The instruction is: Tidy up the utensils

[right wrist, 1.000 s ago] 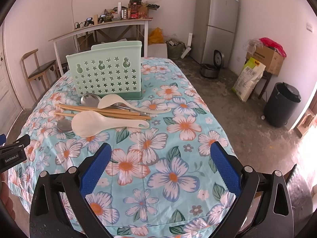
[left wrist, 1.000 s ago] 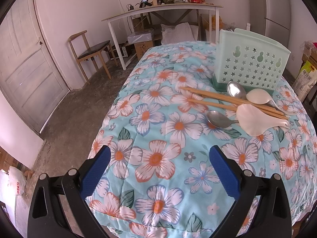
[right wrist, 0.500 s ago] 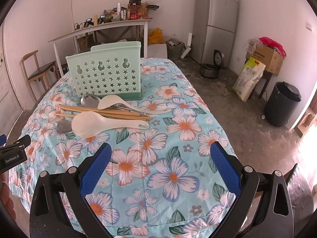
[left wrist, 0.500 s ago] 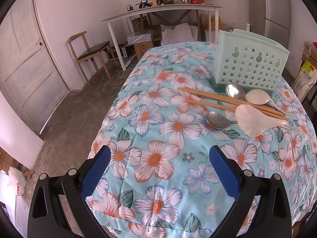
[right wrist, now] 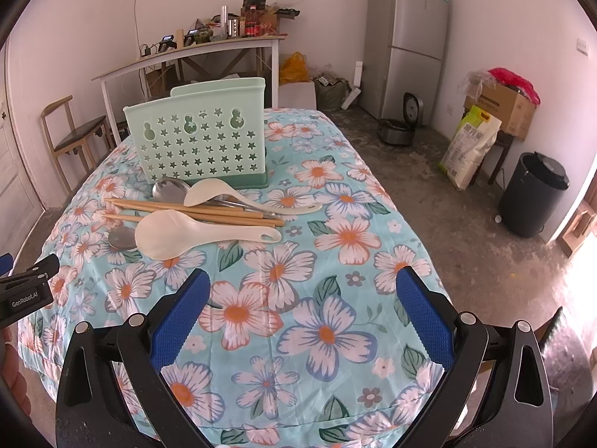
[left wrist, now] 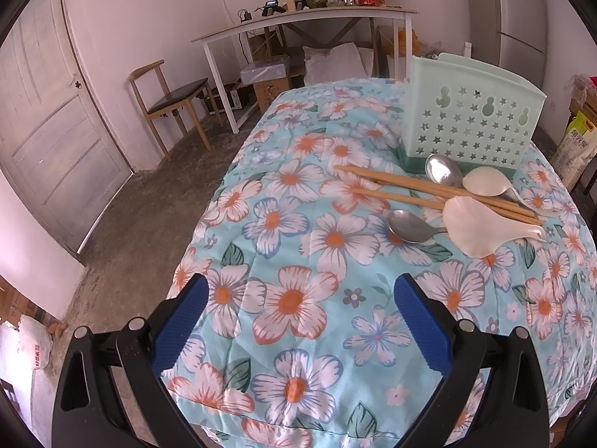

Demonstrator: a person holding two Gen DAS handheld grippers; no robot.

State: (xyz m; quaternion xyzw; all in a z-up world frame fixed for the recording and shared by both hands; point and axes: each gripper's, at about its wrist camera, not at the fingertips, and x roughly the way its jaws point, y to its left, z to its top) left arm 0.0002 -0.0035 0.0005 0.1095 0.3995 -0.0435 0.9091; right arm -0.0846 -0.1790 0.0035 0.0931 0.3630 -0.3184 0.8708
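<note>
A mint green perforated utensil holder (left wrist: 471,112) (right wrist: 201,134) stands upright on the floral tablecloth (left wrist: 298,261) (right wrist: 335,268). In front of it lies a pile: wooden chopsticks (left wrist: 395,181) (right wrist: 156,206), a white rice paddle (left wrist: 481,226) (right wrist: 179,233), a white soup spoon (left wrist: 485,182) (right wrist: 224,191), and two metal spoons (left wrist: 408,226) (left wrist: 440,170) (right wrist: 169,187). My left gripper (left wrist: 298,291) is open and empty over the near table edge, short of the pile. My right gripper (right wrist: 302,283) is open and empty, to the right of the pile.
A wooden chair (left wrist: 168,100), a white desk with clutter (left wrist: 306,22) and a door (left wrist: 48,119) are at the far left. A fridge (right wrist: 408,37), a black bin (right wrist: 533,194), a rice sack (right wrist: 472,145) and a box (right wrist: 502,104) stand at the right.
Both grippers have stayed open; the left view has shifted very slightly, and nothing on the table has moved.
</note>
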